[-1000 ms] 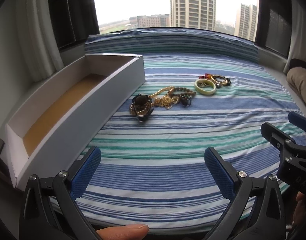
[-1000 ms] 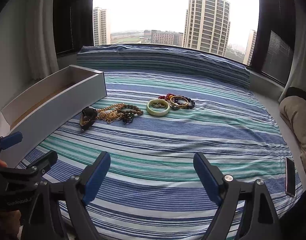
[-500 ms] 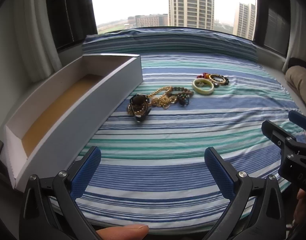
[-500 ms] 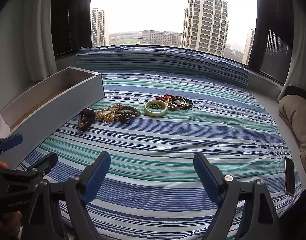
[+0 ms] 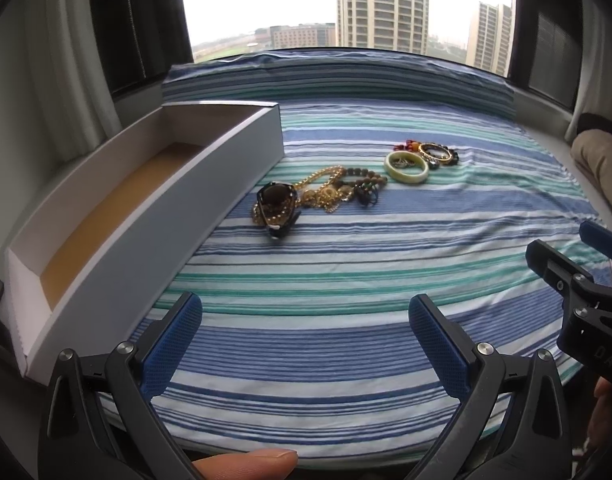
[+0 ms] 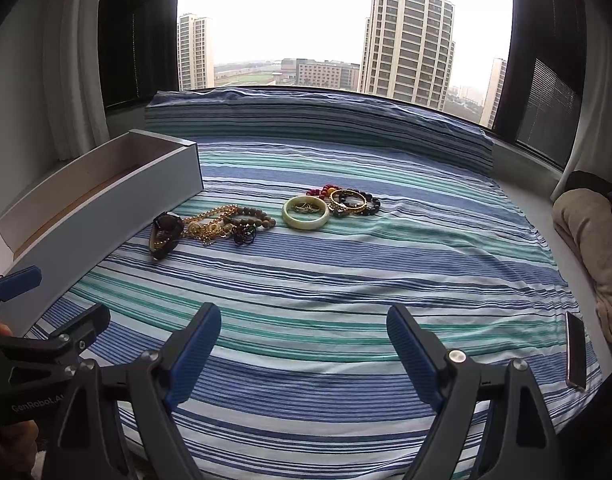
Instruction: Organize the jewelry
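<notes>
Fingers (image 5: 174,344) of both grippers spread wide, gripping nothing.

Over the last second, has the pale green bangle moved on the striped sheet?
No. The pale green bangle still lies just left of the gold bracelet and right of the chain pile; its small drift matches the white box, so only the camera shifted.

Both views are lit by flat overcast daylight from the window (image 6: 342,28) at the far edge of the striped bedspread (image 5: 346,272), where the sky is blown out to white. Only soft, faint shadows are cast under the jewelry pile (image 5: 318,196), and the side walls and curtains are left dim. Strong fisheye bending and dark vignetting are seen at the corners; focus is fairly sharp throughout, with slight softness at the rims.
</notes>
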`<state>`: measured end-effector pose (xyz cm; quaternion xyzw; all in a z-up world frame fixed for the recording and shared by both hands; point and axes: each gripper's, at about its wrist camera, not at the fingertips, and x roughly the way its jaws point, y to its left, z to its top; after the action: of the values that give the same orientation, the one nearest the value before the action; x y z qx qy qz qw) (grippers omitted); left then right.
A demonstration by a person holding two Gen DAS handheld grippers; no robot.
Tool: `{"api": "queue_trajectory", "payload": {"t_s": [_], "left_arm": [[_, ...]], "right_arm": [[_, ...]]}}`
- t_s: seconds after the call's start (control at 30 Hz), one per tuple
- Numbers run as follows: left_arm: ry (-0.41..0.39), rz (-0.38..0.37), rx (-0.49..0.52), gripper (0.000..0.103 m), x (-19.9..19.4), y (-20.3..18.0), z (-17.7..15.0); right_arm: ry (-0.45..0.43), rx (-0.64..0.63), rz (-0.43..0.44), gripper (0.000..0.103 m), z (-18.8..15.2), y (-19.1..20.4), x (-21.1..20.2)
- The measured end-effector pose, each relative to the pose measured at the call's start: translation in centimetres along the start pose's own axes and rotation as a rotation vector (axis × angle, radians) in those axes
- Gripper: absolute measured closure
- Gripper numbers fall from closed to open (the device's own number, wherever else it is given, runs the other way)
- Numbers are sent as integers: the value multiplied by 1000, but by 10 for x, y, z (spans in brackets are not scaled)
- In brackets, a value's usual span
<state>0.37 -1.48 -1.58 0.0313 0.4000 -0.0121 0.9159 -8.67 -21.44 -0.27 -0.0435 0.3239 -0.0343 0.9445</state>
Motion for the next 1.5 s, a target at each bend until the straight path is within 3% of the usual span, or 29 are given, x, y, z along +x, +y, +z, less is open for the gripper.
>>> {"api": "queue_trajectory", "payload": {"t_s": [1.5], "left_arm": [[20,-5,-4,0,4,1,-1]], "right_arm": [[19,-8,-7,16,0,-1,5]]}}
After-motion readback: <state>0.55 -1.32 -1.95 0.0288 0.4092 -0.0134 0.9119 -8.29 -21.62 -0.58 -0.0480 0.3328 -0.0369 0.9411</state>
